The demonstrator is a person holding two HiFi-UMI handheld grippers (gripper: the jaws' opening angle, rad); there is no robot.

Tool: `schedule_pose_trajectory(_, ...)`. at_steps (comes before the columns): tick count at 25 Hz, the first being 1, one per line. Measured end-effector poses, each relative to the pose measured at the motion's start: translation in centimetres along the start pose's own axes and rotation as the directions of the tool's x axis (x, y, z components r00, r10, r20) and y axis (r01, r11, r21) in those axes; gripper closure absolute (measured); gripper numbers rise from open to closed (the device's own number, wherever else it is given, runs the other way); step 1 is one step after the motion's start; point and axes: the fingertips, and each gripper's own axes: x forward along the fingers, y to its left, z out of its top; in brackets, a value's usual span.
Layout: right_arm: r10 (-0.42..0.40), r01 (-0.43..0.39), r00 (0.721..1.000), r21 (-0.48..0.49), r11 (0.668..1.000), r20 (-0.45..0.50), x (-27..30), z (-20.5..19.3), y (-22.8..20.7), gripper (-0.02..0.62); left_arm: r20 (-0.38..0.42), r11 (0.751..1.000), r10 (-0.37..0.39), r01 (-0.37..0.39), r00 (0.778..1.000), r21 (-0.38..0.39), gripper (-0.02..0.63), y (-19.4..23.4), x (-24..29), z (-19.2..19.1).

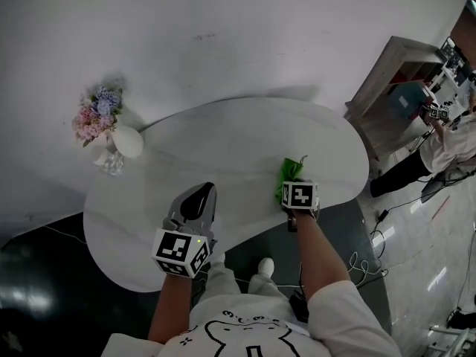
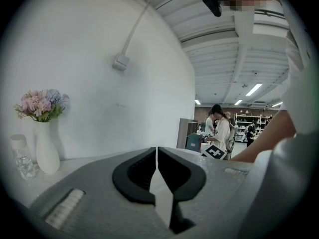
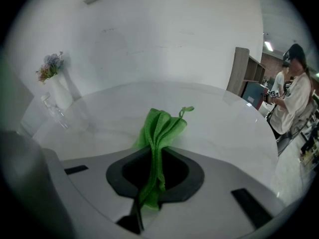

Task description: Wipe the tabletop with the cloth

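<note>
A green cloth (image 1: 290, 174) (image 3: 158, 133) hangs bunched from my right gripper (image 1: 291, 192) (image 3: 152, 180), whose jaws are shut on it above the near right part of the white rounded tabletop (image 1: 223, 155) (image 3: 224, 128). The cloth's free end with a small loop points away over the table. My left gripper (image 1: 195, 203) (image 2: 157, 176) is over the near middle of the table, jaws shut with nothing between them.
A white vase of pink and blue flowers (image 1: 111, 129) (image 2: 42, 133) (image 3: 55, 83) and a clear glass (image 1: 110, 162) (image 2: 21, 156) stand at the table's far left. A wooden cabinet (image 1: 394, 88) and a person (image 1: 446, 143) are off to the right. Cables (image 1: 364, 262) lie on the floor.
</note>
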Motion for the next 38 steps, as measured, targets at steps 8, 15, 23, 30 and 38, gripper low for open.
schedule_pose_trajectory(8, 0.006, -0.007, 1.000, 0.009, 1.000, 0.013, -2.3, -2.8, -2.0, 0.554, 0.006, 1.000, 0.010, -0.010, 1.000, 0.013, 0.586, -2.6, -0.4, 0.0)
schedule_pose_trajectory(15, 0.005, -0.005, 1.000, 0.022, 1.000, -0.018, -4.4, -5.3, -3.9, 0.554, 0.029, 0.999, 0.052, -0.052, 0.998, 0.010, 0.586, -4.7, -1.0, 0.5)
schedule_pose_trajectory(23, -0.004, -0.001, 0.992, -0.038, 0.999, -0.123, -6.6, -8.2, -6.8, 0.554, 0.068, 0.995, 0.102, -0.103, 0.992, 0.012, 0.586, -5.1, -2.4, 1.2)
schedule_pose_trajectory(30, 0.074, -0.088, 0.984, -0.081, 0.993, -0.163, -9.1, -7.2, -6.3, 0.554, 0.099, 0.982, 0.187, -0.188, 0.977, 0.001, 0.586, -1.7, -5.0, 2.4)
schedule_pose_trajectory(38, 0.211, -0.204, 0.978, -0.227, 0.952, 0.004, -11.7, 1.4, 2.2, 0.552, 0.114, 0.954, 0.300, -0.299, 0.947, -0.030, 0.586, 5.3, -9.1, 2.8)
